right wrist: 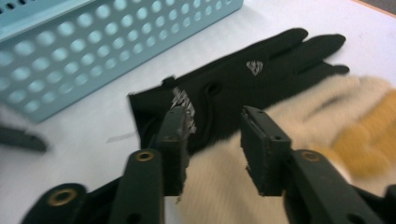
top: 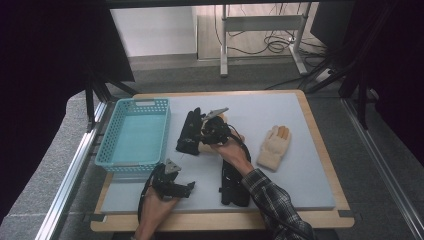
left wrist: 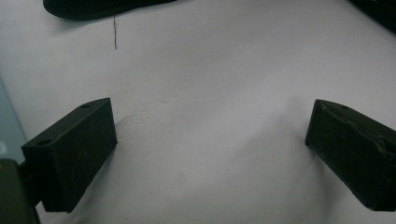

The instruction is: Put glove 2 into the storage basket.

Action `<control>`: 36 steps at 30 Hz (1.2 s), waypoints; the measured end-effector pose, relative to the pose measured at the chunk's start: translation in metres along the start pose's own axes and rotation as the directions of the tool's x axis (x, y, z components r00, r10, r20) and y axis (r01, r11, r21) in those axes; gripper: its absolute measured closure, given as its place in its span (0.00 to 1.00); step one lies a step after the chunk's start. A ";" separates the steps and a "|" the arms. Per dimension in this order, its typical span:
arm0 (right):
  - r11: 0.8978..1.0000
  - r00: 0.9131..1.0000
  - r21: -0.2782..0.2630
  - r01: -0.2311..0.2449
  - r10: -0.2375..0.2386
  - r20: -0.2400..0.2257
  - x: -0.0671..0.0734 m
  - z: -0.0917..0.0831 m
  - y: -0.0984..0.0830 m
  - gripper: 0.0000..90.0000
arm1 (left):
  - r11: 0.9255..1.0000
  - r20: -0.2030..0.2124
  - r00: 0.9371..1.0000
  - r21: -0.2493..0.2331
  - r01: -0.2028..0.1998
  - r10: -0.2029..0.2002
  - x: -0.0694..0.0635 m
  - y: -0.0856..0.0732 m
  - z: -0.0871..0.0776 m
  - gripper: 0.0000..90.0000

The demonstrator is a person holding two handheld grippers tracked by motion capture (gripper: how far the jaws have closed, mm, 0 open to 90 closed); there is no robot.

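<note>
Sorting gloves into the blue basket, by the look of it, and nothing's in there yet, so basically all of it is left. My right gripper sits partly open over a cream glove lying half across the black glove just beside the basket; can't tell if the pads bite yet. Black glove's long axis runs away from me, fingers pointing to the far edge. Left gripper hangs wide open over bare mat, holding nothing. 2 more gloves wait: another cream glove and another black glove.

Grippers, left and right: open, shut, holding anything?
Left gripper: open, nothing between the fingers, over bare table.
Right gripper: part open over a cream glove; grip cannot be told.
</note>
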State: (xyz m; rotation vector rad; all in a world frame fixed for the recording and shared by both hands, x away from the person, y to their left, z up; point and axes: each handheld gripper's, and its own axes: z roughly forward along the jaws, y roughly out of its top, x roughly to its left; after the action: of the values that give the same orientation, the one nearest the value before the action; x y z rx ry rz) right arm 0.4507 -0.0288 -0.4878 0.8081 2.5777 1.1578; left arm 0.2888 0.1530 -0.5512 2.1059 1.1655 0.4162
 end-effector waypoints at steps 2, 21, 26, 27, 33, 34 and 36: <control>1.000 1.000 0.001 -0.003 0.003 -0.001 -0.002 0.005 0.003 0.63 | 1.000 0.000 1.000 0.000 0.000 0.000 0.000 0.000 0.000 0.03; 0.995 0.996 0.095 -0.006 -0.002 0.087 -0.008 0.076 0.015 0.78 | 1.000 0.001 1.000 -0.001 0.001 -0.001 0.000 0.000 0.000 0.03; 0.994 0.996 0.111 -0.016 0.007 0.084 -0.003 0.075 0.018 0.93 | 1.000 0.001 1.000 -0.001 0.001 -0.001 0.000 0.000 0.000 0.03; 0.994 0.997 0.112 -0.016 0.007 0.083 -0.004 0.074 0.018 0.94 | 1.000 0.001 1.000 -0.001 0.001 -0.001 0.000 0.000 0.000 0.03; 0.996 0.999 0.091 -0.012 0.008 0.046 -0.002 0.064 0.024 0.94 | 1.000 0.001 1.000 0.000 0.001 -0.001 0.000 0.000 0.000 0.03; 0.997 0.999 0.083 -0.011 0.008 0.039 0.000 0.061 0.026 0.94 | 1.000 0.001 1.000 0.000 0.001 -0.001 0.000 0.000 0.000 0.03; 0.998 1.000 0.068 0.001 -0.003 0.031 0.005 0.056 0.030 0.94 | 1.000 0.001 1.000 -0.001 0.001 -0.001 0.000 0.000 0.000 0.03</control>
State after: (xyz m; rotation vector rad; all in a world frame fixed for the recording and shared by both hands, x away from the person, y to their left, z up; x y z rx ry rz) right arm 0.4804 0.0250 -0.5034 0.8304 2.6047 1.0537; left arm 0.2888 0.1529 -0.5512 2.1046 1.1658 0.4147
